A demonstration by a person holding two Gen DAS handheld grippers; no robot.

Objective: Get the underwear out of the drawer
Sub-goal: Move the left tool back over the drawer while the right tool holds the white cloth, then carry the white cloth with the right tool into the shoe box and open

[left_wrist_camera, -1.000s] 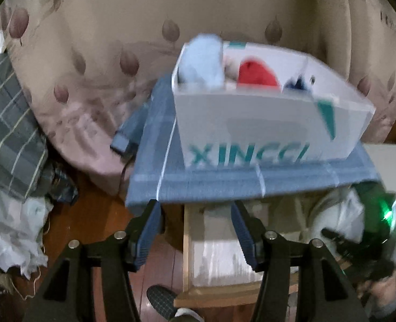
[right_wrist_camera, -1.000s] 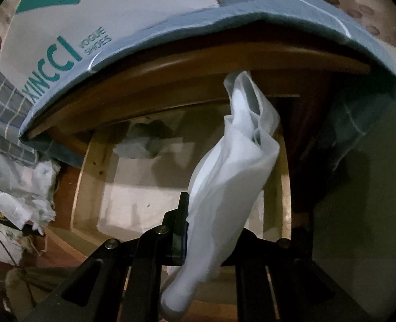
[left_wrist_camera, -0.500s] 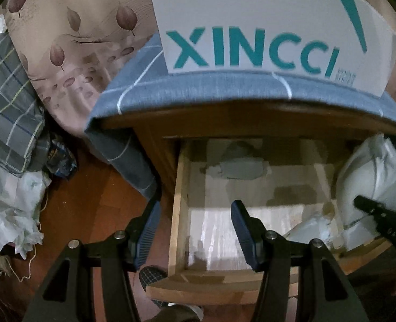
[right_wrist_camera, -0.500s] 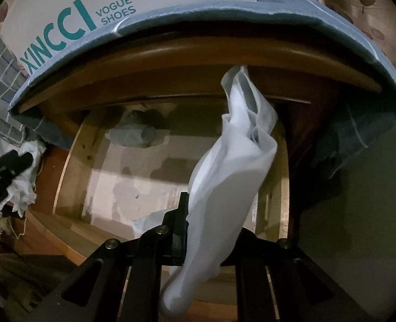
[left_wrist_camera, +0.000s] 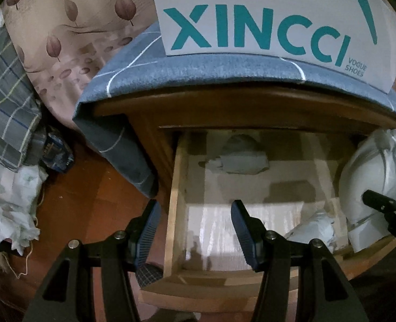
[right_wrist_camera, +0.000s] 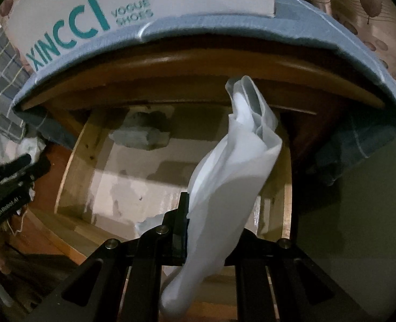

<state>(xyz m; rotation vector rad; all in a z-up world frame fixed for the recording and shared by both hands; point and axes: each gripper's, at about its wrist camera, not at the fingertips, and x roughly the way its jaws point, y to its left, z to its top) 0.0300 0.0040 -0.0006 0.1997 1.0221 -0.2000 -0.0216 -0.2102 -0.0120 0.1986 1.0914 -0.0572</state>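
The white underwear [right_wrist_camera: 232, 177] hangs pinched in the right gripper [right_wrist_camera: 198, 228], above the right part of the open wooden drawer [left_wrist_camera: 175, 214]; its cloth rises in a loose fold over the drawer's right side and droops below the jaws toward the drawer's front edge.

Taking the drawer as the landmark and going left to right in the left wrist view: far to its left lie a checked grey cloth [left_wrist_camera: 4, 102] and crumpled white fabric [left_wrist_camera: 7, 201] on the reddish floor [left_wrist_camera: 90, 201]. Nearer its left side, a blue-grey cloth with pale lines [left_wrist_camera: 198, 72] drapes over the top of the cabinet that holds the drawer and hangs down the cabinet's left flank. The left gripper [left_wrist_camera: 195, 222] hovers over the drawer's front left corner, its jaws spread apart with nothing between them, one blue pad [left_wrist_camera: 149, 228] outside the drawer's left wall and the other over its floor. At the back of the drawer, about mid-width, lies a greyish bundle of cloth [left_wrist_camera: 238, 161]. Above the drawer, on the draped cloth, stands a white shoe box [left_wrist_camera: 265, 13] lettered XINCCI. At the drawer's right side the underwear shows again as a white mass, with the black tip of the right gripper against it, and another piece of white cloth [left_wrist_camera: 313, 228] lies in the front right corner.
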